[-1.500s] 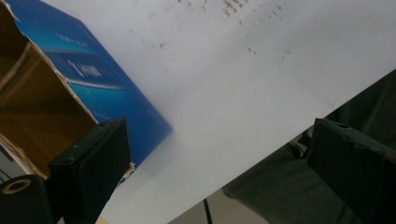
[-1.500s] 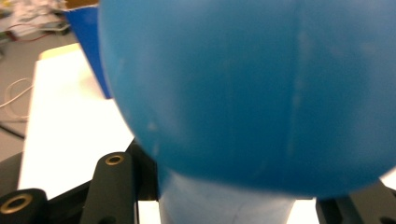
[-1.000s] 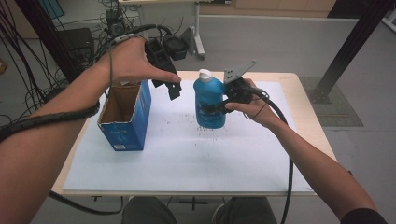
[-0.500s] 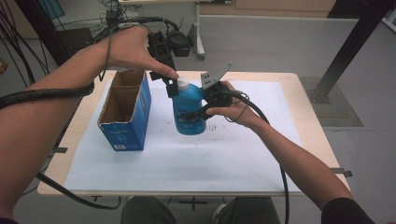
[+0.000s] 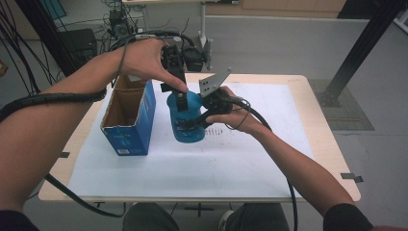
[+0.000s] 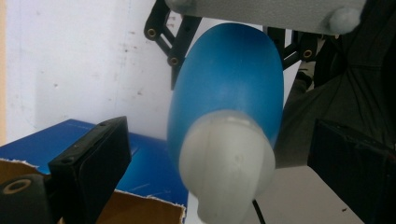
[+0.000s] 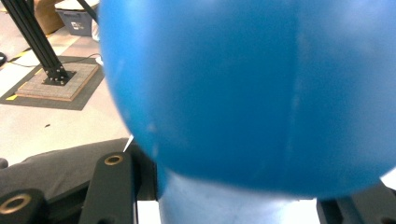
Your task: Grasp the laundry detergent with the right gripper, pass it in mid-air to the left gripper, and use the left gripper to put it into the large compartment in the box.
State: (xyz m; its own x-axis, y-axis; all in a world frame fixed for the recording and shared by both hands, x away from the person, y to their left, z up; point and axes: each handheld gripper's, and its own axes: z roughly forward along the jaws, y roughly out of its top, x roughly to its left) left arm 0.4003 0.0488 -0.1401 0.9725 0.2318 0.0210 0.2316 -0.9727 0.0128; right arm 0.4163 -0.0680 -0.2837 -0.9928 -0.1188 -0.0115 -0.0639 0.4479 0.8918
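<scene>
A blue bottle (image 5: 186, 126) with a white cap (image 6: 226, 163) stands upright over the white sheet, just right of the box. My right gripper (image 5: 196, 121) is shut on the bottle's body from the right, and the blue body (image 7: 252, 93) sits close between its jaws. My left gripper (image 5: 178, 95) comes down from above onto the bottle's top. In the left gripper view its jaws stand open, one on each side of the cap with gaps between, and the left gripper (image 6: 219, 140) is centred over it.
An open blue cardboard box (image 5: 129, 114) stands left of the bottle, its cut top edge (image 6: 140, 205) close under my left gripper. The white sheet (image 5: 226, 163) covers the wooden table (image 5: 332, 159). Cables trail from both grippers.
My right gripper has carried the bottle left, toward the box. My left gripper has come down over the bottle's cap.
</scene>
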